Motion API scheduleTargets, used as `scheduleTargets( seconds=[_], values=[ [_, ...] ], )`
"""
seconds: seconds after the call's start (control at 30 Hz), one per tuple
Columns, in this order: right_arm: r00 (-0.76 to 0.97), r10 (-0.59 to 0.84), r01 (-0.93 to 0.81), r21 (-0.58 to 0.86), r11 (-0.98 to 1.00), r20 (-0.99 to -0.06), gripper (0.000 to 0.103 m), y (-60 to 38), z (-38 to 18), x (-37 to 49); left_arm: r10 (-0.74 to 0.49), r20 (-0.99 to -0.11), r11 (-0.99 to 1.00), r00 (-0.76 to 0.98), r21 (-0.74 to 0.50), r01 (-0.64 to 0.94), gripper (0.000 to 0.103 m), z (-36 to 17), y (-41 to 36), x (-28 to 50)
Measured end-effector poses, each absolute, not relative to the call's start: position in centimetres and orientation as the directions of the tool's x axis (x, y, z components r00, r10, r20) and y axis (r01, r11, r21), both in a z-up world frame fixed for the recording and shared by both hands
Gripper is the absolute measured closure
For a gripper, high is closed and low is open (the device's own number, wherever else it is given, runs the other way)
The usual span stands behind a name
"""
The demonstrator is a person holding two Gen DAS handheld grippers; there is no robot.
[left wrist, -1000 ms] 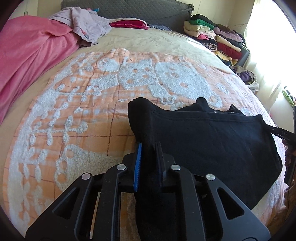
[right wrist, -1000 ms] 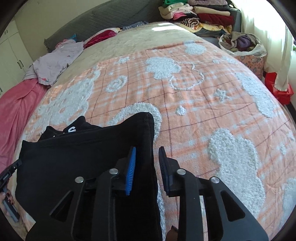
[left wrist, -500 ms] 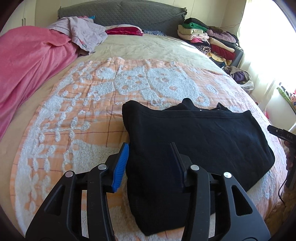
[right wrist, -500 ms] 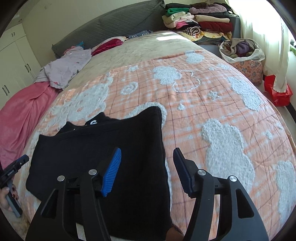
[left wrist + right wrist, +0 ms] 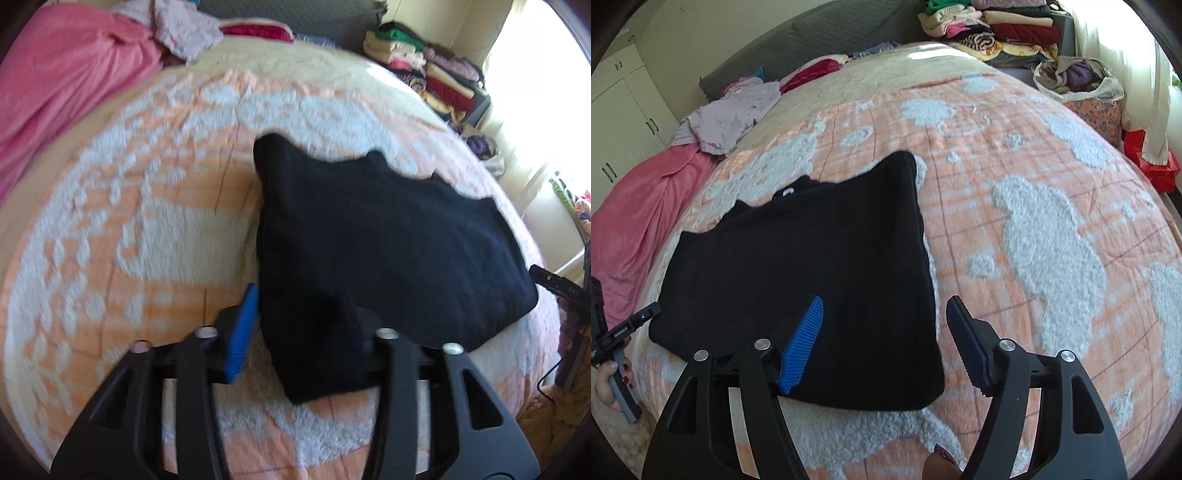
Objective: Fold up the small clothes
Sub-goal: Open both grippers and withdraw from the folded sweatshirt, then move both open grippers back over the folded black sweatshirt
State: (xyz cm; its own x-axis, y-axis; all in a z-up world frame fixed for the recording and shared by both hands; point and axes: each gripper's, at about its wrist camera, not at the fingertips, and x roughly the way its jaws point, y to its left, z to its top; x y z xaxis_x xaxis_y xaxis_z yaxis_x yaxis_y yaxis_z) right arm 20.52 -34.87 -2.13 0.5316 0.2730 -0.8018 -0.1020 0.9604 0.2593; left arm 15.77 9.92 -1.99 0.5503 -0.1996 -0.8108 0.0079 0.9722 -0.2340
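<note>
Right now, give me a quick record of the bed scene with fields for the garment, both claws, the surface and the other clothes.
garment: black top, folded, lying flat on the blanket
surface: orange and white blanket on a bed
left claw: jaws closing, garment's near corner between them, pads not seen pressing
right claw: jaws opening, over the garment's near right corner, not gripping
other clothes: folded stack beyond the bed's far right corner; lilac garment and pink cover at left
</note>
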Motion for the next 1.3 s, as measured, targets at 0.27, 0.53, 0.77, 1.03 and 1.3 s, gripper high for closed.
scheduleTargets(
  seconds=[0.27, 0.53, 0.77, 1.03, 1.3],
  values=[
    [0.481, 0.237, -0.121, 0.204, 0.971, -0.844, 0.08, -34.1, -3.6, 19.9, -0.173, -0.825, 0.983, 0.538, -0.181, 0.038, 0.093, -2.8, 8.6, 14.2],
    [0.475, 0.203, -0.05, 0.205, 0.978, -0.856, 0.054, -35.4, -4.0, 19.1, -0.176, -0.823, 0.981, 0.539, -0.195, 0.022, 0.087, -2.6, 9.0, 13.4],
    [0.514, 0.175, -0.048, 0.176, 0.983, -0.84, 0.047, -35.3, -3.2, 17.9, -0.174, -0.824, 0.98, 0.54, -0.196, 0.017, 0.079, -2.2, 9.1, 12.7],
    [0.582, 0.163, -0.061, 0.157, 0.986, -0.796, 0.025, -34.7, -1.4, 16.5, -0.178, -0.806, 0.979, 0.565, -0.201, 0.023, 0.062, -1.0, 9.0, 11.7],
    [0.625, 0.215, -0.106, 0.191, 0.976, -0.75, 0.014, -33.4, 0.4, 14.8, -0.177, -0.789, 0.98, 0.589, -0.195, 0.034, 0.045, 0.5, 8.8, 10.9]
  ],
)
